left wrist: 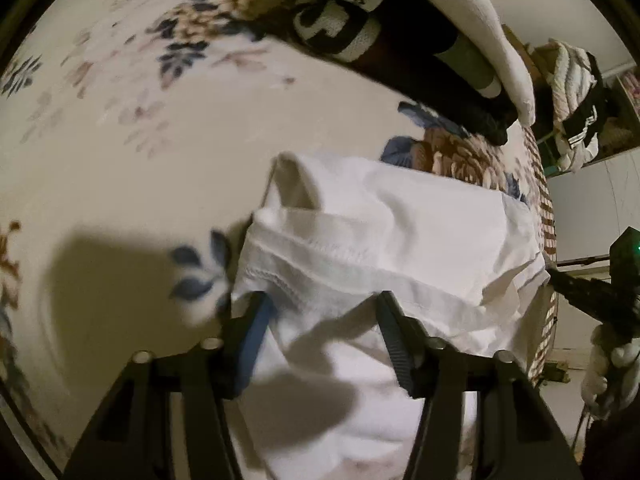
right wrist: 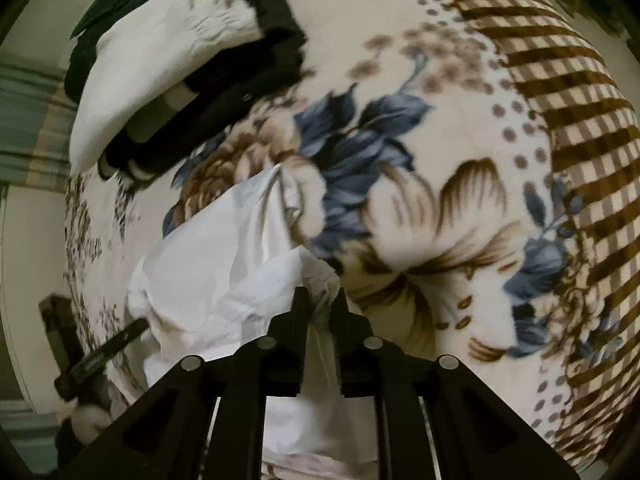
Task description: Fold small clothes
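Pinching white garment (right wrist: 224, 264) in right gripper (right wrist: 324, 300) over floral blanket (right wrist: 460, 216)

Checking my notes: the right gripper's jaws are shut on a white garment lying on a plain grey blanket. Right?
Not quite. The right gripper pinches the white garment, but the blanket is floral with a brown checked border, as the right wrist view shows.

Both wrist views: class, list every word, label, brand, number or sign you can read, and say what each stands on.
No text reads with certainty.
Large white letter shape, perhaps "S", on the black garment: partly hidden, unsure.
White zigzag band on the same garment: a pattern, not lettering.
White garment: no print or tag visible.
Floral blanket: flowers, dots and checks only.
Left gripper and right gripper: no markings legible.
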`<state>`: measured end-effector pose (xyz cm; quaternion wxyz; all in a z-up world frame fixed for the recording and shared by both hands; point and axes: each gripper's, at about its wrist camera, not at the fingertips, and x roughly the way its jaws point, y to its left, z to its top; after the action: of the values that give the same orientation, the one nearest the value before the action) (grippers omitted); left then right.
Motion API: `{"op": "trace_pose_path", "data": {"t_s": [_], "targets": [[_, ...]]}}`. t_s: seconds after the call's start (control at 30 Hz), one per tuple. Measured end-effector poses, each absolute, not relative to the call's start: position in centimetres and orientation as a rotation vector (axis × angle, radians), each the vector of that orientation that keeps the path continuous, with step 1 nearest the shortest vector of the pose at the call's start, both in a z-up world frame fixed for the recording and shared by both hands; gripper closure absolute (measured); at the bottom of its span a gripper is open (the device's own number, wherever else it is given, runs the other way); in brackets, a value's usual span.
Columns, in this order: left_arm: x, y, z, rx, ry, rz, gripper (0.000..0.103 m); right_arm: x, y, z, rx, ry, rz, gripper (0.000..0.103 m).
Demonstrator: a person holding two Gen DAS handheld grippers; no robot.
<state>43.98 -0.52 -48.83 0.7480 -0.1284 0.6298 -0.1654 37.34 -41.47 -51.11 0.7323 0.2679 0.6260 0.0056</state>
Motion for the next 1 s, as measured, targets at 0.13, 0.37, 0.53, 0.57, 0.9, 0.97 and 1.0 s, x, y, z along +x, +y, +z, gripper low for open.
{"op": "trace_pose_path", "data": {"t_s": [0.13, 0.37, 0.53, 0.57, 0.9, 0.97, 1.0], "targets": [[43.4, 0.1, -47.5, -0.269, 1.302, -0.346, 0.094, 37.1, -40.5, -51.1, 0.533, 1.398, 0.046, 0.080], [42.8, 2.0, -47.0, -0.350, 1.272, -0.272, 0.095, 36.9, -39.6, -49.9, 0.417, 1.333, 0.050, 0.095], [44.4, 2.2, -47.4, -0.403, 1.273, -0.266, 0.095, 37.6, -41.7, -50.2, 0.473, 1.306, -0.057, 0.097], [44.8, 2.0, -47.6, -0.399, 1.281, -0.272, 0.094, 37.7, -42.2, -50.5, 0.491, 1.309, -0.077, 0.097], [44.7, 3.6, -45.4, -0.461, 1.293, -0.291, 0.061, 37.1, -42.8, -49.5, 0.492, 1.319, -0.032, 0.059], [44.1, 3.5, -44.8, -0.413, 1.294, -0.272, 0.061, 36.8, -41.6, -48.6, 0.354, 1.331, -0.023, 0.059], [44.0, 3.2, -44.7, -0.387, 1.297, -0.276, 0.061, 36.7, -40.8, -48.4, 0.289, 1.342, -0.015, 0.059]]}}
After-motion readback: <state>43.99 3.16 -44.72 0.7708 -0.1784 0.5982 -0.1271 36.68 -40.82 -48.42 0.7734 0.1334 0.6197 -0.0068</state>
